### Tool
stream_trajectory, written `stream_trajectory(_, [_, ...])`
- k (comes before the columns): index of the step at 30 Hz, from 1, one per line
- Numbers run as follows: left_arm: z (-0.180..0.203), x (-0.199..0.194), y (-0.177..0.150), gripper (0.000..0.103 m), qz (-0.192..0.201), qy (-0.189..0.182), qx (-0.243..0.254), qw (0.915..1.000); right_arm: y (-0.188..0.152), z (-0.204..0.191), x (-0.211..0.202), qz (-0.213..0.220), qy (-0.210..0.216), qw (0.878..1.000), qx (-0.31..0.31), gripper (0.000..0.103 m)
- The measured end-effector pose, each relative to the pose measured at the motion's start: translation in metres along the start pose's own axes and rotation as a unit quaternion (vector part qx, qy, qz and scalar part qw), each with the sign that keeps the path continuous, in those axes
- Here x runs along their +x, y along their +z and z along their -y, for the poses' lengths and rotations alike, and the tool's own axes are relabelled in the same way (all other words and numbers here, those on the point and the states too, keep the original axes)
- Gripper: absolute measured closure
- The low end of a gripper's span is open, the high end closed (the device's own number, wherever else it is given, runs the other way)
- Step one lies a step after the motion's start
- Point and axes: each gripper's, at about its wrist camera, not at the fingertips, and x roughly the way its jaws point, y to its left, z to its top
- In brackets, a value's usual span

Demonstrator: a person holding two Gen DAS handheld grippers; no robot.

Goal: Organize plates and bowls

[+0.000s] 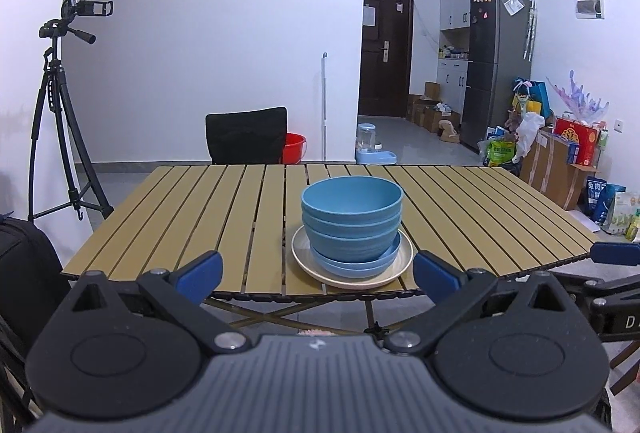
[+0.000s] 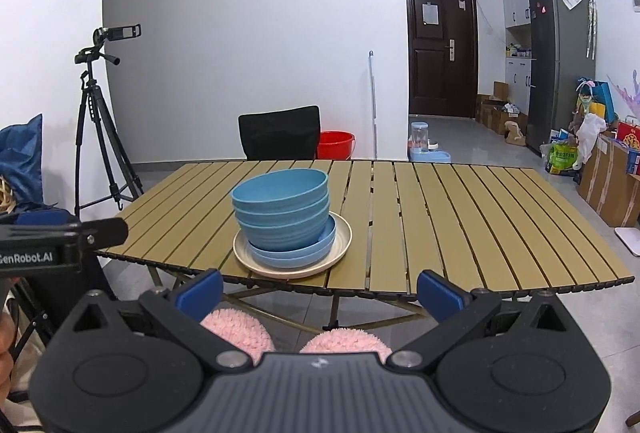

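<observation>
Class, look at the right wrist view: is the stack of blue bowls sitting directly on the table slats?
No, the blue bowls sit on blue plates atop a cream plate.

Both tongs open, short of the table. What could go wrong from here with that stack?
1. The blue bowls look tilted on the blue plates; lifting the cream plate could topple them.
2. The stack sits near the table edge; a nudge from the right tongs or left tongs might push it off.
</observation>
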Motion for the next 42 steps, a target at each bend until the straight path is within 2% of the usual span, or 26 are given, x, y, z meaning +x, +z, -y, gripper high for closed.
stream_trajectory(42, [0.001,0.0018,-0.0081,0.0,-0.003,-0.012,-0.002,0.9999,0.003,0.0019,-0.0025,0.0,0.006,1.0,0.002,0.0])
